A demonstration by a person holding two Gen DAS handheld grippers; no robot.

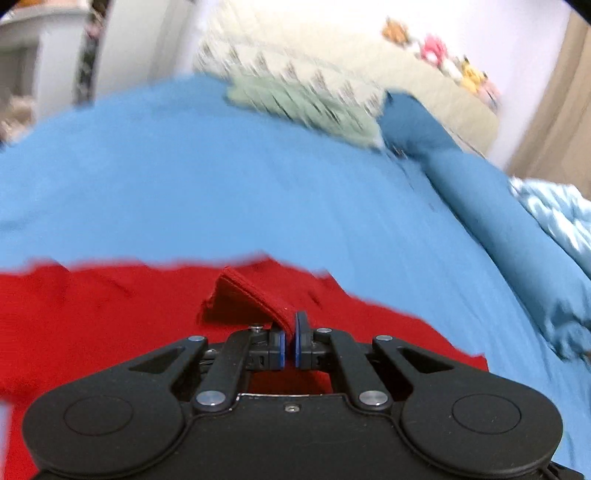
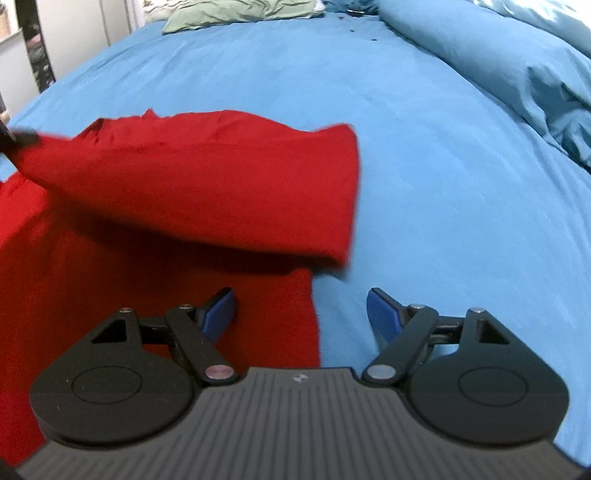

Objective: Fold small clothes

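A red garment (image 1: 110, 306) lies on the blue bed sheet (image 1: 221, 177). My left gripper (image 1: 290, 343) is shut on a folded red edge of it (image 1: 251, 295) and holds that edge up. In the right wrist view the red garment (image 2: 184, 184) has one part lifted and stretched toward the left, over the part lying flat (image 2: 110, 295). The left gripper (image 2: 14, 140) shows blurred at the left edge there. My right gripper (image 2: 301, 314) is open and empty, over the garment's right edge.
A green cloth (image 2: 236, 11) and patterned pillows (image 1: 295, 66) lie at the bed's far end. A rumpled blue duvet (image 2: 498, 62) runs along the right side. Stuffed toys (image 1: 443, 59) sit on the headboard. White furniture (image 1: 22, 55) stands at left.
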